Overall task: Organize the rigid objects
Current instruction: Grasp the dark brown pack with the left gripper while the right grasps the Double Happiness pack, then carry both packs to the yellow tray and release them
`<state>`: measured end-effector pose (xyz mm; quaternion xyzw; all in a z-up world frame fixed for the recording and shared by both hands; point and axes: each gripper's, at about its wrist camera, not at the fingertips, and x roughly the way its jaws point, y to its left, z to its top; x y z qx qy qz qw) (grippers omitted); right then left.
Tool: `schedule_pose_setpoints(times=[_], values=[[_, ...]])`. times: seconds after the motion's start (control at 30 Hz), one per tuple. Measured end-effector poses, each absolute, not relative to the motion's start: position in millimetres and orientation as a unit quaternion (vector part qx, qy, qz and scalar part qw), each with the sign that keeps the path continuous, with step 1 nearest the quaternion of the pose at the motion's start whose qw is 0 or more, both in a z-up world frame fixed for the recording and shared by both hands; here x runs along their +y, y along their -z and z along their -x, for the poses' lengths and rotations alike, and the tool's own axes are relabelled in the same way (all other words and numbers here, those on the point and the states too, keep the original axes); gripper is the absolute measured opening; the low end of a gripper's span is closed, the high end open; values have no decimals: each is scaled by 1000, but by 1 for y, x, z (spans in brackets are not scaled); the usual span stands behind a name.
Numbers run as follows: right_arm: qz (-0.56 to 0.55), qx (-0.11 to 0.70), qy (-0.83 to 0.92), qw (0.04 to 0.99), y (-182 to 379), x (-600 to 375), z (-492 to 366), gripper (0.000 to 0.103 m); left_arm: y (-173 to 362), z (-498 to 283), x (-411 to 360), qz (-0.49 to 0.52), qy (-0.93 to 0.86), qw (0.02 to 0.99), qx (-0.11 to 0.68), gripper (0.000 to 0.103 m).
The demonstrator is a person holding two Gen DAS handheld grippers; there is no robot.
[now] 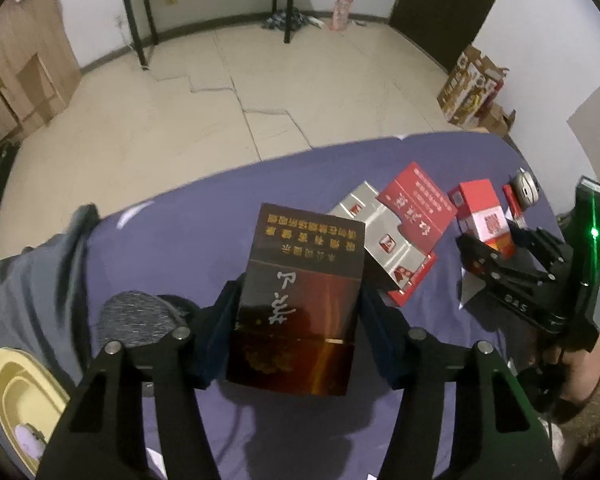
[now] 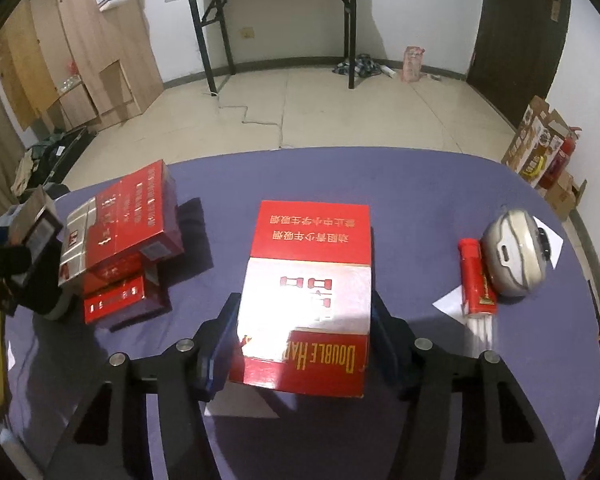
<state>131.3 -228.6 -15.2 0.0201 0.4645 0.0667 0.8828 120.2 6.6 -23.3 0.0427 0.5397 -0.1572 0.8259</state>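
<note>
Your left gripper (image 1: 298, 320) has its fingers (image 1: 224, 312) clamped on the two long sides of a dark brown box (image 1: 300, 300). The box runs lengthwise straight out from the fingers, with its far end pointing toward the pile ahead. Your right gripper (image 2: 302, 320) is closed the same way on a red and white box (image 2: 308, 292): one finger on each long side, the long axis continuing the line of the fingers, the red end farthest from you. Neither view shows for certain whether either box is clear of the purple surface (image 2: 400, 184) or resting on it.

Just beyond the brown box, slightly to its right in the left view, lies the pile of boxes (image 1: 392, 232): a silver one, with a red one leaning across it and more red ones under it. In the right view that pile (image 2: 120, 240) sits well off to the left, with open surface between it and the red and white box. So your left hand is the nearer one to the pile, and its box is already roughly in line with it.

Off to the right of the red and white box, a red tube (image 2: 476, 276) lies beside a rounded grey thing (image 2: 514, 256), both well apart from the pile.
</note>
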Motion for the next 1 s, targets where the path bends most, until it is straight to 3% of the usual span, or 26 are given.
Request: schedule_pose_setpoints(times=[0.27,0.53,0.73,1.0], values=[[7,387,-149,910,-31,-231,-88,57,-47,-92,48,4,176,851,494,60],[-9,329,-296,896,-97,-173,-56,57,-94,-22,200,58,45,888,455,60],[-25,345,-435,831,-108,-70,-30,57,-59,40,292,89,-50,870,482,60],[94,406,-493,764,-54,78,1,56,32,65,340,138,-82,823,544,60]])
